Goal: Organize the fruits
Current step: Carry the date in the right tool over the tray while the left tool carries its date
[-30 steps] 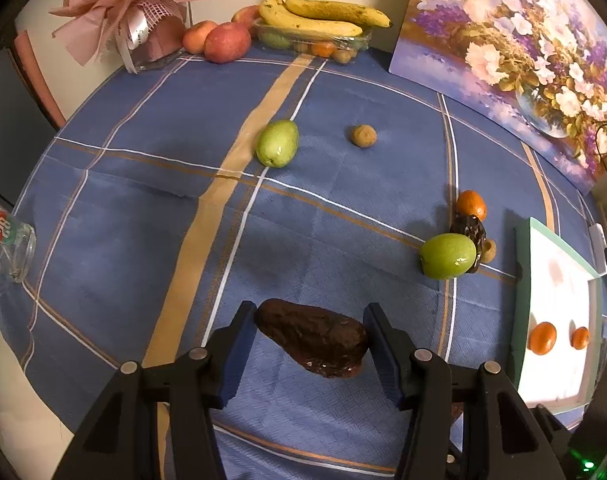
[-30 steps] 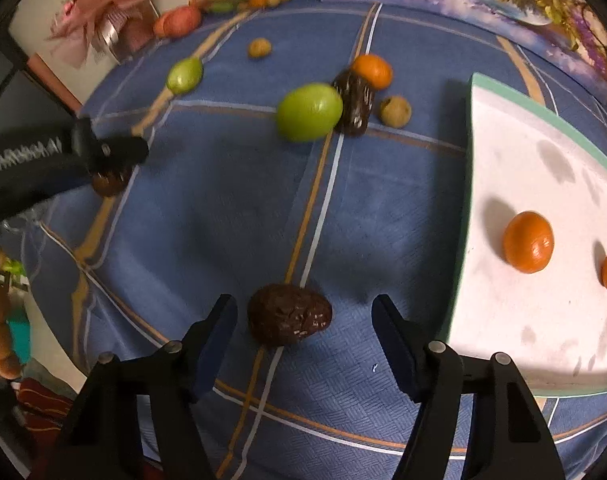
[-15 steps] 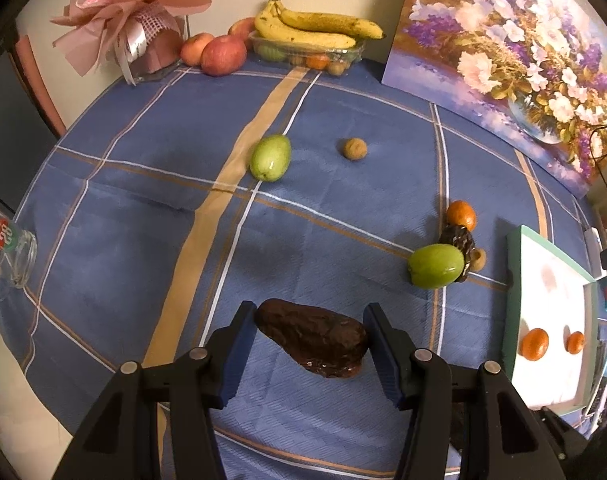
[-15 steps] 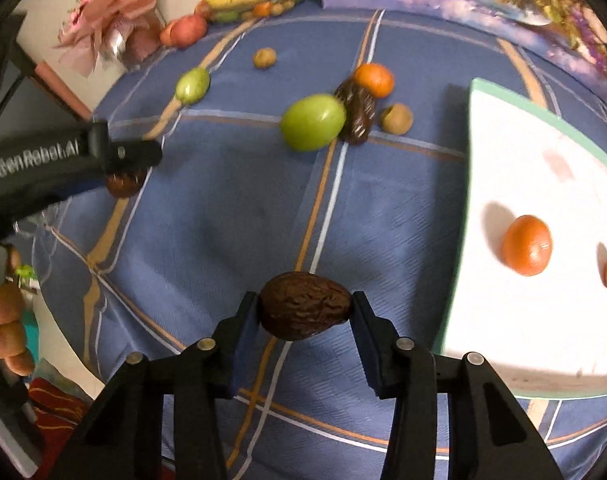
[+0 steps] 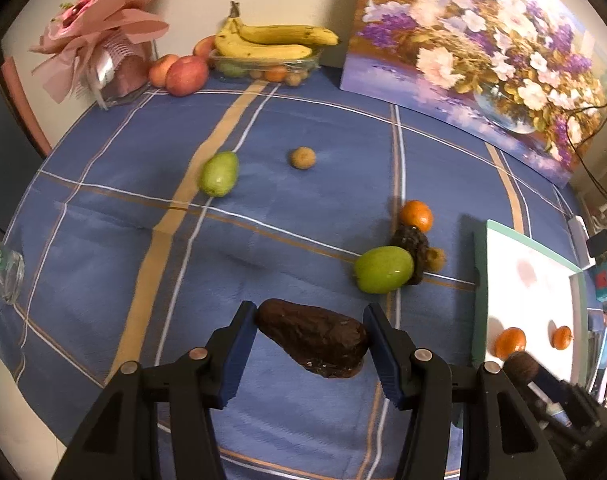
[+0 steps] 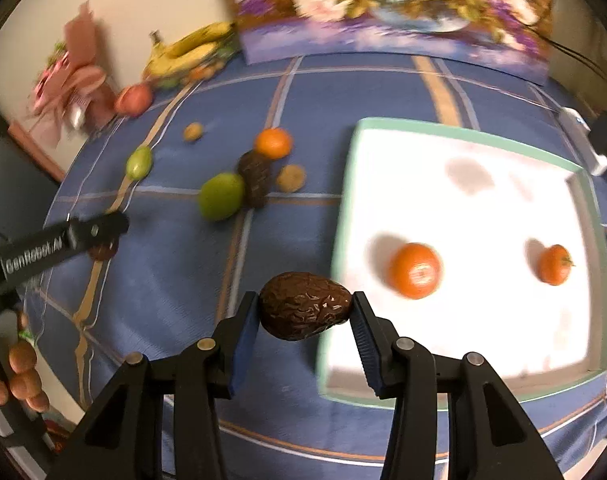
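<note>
My left gripper is shut on a dark brown avocado, held above the blue cloth. In the right wrist view my right gripper is shut on a second wrinkled brown avocado, lifted beside the near left edge of the white tray. Two oranges lie in the tray. On the cloth a green fruit, a dark avocado, an orange and a small brown fruit cluster together. Farther off lie a green mango and a small brown fruit.
At the back stand a glass dish with bananas, red apples, a pink bouquet and a flower painting. A glass lies at the left edge. A person's fingers show at lower left.
My right gripper closed on the avocado that lay on the cloth, lifted it and carried it toward the tray. My left gripper rose a little with its avocado.
</note>
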Available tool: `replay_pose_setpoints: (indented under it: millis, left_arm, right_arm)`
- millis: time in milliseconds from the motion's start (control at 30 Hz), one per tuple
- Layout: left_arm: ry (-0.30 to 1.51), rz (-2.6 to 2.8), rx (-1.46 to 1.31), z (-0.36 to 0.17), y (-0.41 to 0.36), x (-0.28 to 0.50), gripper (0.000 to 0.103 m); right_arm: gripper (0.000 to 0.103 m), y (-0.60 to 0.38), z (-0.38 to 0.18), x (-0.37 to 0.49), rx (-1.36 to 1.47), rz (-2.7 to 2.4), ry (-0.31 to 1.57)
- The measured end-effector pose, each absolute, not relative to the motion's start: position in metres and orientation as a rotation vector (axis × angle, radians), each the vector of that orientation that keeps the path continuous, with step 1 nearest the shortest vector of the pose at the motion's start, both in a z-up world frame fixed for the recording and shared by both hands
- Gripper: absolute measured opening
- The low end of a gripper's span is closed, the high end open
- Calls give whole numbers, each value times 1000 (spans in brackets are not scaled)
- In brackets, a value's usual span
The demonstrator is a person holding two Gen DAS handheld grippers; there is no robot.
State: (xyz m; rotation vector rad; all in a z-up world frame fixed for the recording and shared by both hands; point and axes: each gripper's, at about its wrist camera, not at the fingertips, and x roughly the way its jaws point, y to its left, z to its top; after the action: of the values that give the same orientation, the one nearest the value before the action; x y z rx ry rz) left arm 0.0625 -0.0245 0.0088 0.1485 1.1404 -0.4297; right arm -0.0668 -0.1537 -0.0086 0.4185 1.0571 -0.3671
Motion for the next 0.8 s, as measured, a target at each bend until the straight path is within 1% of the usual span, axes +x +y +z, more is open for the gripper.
replay_pose_setpoints:
  millis: [400, 800]
  left_arm:
    - [1130, -540, 241, 2, -84, 40, 58]
    - [1049, -710, 352, 10, -158, 15, 58]
  right_arm:
    - [48, -240, -1, -115, 562, -618, 983]
    - [48, -279, -9, -125, 589, -703, 966]
